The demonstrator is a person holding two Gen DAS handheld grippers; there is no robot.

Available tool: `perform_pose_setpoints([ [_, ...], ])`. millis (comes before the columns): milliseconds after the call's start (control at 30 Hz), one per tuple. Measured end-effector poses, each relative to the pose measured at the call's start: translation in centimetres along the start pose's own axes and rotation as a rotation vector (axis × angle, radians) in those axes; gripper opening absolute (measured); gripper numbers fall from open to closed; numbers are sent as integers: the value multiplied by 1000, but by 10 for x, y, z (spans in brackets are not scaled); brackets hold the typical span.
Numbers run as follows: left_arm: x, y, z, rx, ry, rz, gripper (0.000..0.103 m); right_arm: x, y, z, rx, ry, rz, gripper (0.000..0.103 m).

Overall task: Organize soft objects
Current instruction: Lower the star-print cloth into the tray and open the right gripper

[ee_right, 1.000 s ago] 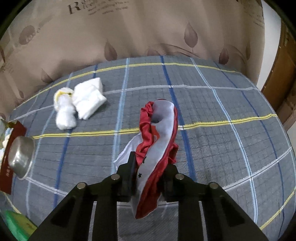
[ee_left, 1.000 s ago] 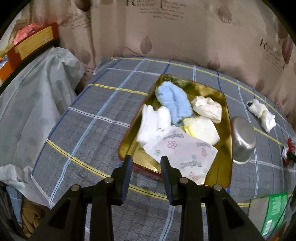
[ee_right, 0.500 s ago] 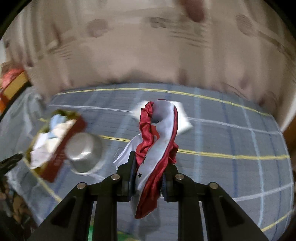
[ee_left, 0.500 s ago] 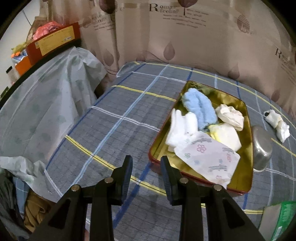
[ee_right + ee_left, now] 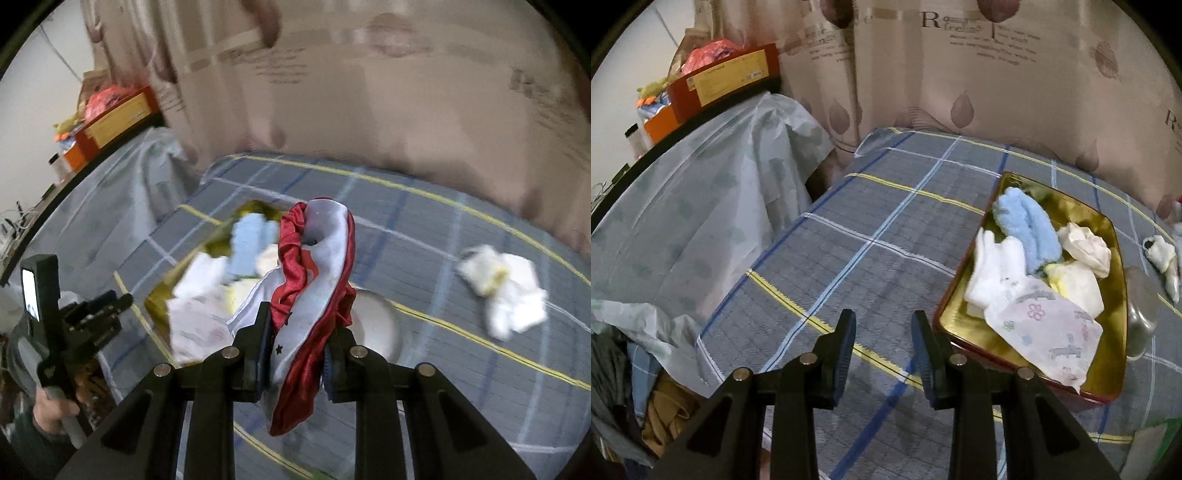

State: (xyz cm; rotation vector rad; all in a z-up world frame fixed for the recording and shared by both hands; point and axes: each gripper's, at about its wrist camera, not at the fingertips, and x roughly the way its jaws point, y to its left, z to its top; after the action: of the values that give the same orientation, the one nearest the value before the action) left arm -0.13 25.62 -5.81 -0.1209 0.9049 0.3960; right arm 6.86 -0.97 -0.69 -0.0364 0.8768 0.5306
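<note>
My right gripper (image 5: pixel 295 332) is shut on a red and white satin cloth (image 5: pixel 314 277) and holds it in the air above the plaid table. A gold tray (image 5: pixel 1115 354) with a red rim holds a blue fluffy cloth (image 5: pixel 1027 225), white socks (image 5: pixel 993 269), a cream cloth (image 5: pixel 1086 247) and a flower-printed white cloth (image 5: pixel 1045 328). The tray shows blurred in the right wrist view (image 5: pixel 159 299), ahead and left of the held cloth. My left gripper (image 5: pixel 882 332) is open and empty, left of the tray's near corner; it also shows in the right wrist view (image 5: pixel 110 302).
A white bundle of socks (image 5: pixel 506 291) lies on the table at the right; it also shows in the left wrist view (image 5: pixel 1163 258). A steel bowl (image 5: pixel 1141 314) stands by the tray's right side. A plastic-covered surface (image 5: pixel 683 221) with boxes (image 5: pixel 720 81) flanks the table's left. A curtain (image 5: pixel 960 74) hangs behind.
My right gripper has swung left with the red and white cloth, bringing the tray into view. My left gripper has drawn back and left from the tray.
</note>
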Motion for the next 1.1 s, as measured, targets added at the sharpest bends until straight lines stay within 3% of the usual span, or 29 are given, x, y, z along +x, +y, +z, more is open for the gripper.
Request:
perform_pose_setpoints([
  [300, 11, 19, 4, -38, 17, 45, 32, 69, 53, 29, -103, 58, 3, 21],
  [667, 18, 26, 3, -53, 39, 49, 32, 114, 68, 45, -122, 85, 19, 21],
  [1100, 21, 31, 4, -62, 47, 51, 32, 150, 61, 41, -120, 136, -33, 26],
])
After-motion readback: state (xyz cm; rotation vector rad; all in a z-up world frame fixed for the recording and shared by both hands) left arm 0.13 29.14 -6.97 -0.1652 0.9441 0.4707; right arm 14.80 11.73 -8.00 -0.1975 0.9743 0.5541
